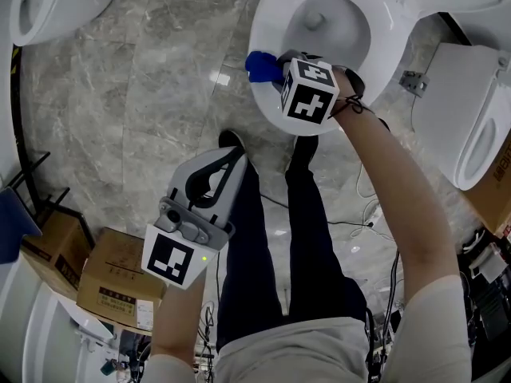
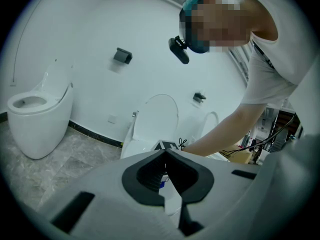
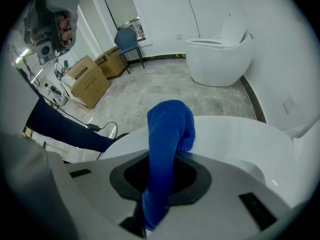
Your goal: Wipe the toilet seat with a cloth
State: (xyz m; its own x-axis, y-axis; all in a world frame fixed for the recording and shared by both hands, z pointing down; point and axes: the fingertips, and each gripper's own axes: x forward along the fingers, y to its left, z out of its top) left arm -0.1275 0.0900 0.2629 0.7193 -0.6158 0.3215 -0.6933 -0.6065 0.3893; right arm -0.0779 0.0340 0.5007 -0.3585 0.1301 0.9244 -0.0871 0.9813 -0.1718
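1. Up at the top middle of the head view, the right gripper (image 1: pixel 273 66) reaches down to the toilet seat (image 1: pixel 267 22), with its marker cube over the seat's front rim.
2. Its jaws are clamped on a blue cloth (image 3: pixel 169 134). In the right gripper view the cloth rises from between the 2 dark pads, folds over at its top and lies against the white seat.
3. From above, the cloth shows as a small blue bundle at the seat's left edge, just left of the cube and touching the rim.
4. Lower down, in the middle left of the head view, the left gripper (image 1: pixel 223 162) hangs over the person's dark trouser leg (image 1: pixel 311 238), well apart from the toilet.
5. Its 2 jaws meet at the tips and hold nothing. Through the small gap behind the tips the left gripper view shows only a bit of blue and white.
6. That view also shows the raised lid (image 2: pixel 157 116) standing upright against the wall, and the person's bare arm (image 2: pixel 225 129) reaching across from the right of the frame.
7. At the upper left of the head view stands a second toilet (image 1: pixel 48 6) on the grey marble floor (image 1: pixel 144 94).
8. Cardboard boxes (image 1: pixel 120 286) sit at the lower left. A blue chair (image 3: pixel 127 39) stands at the upper left of the right gripper view.
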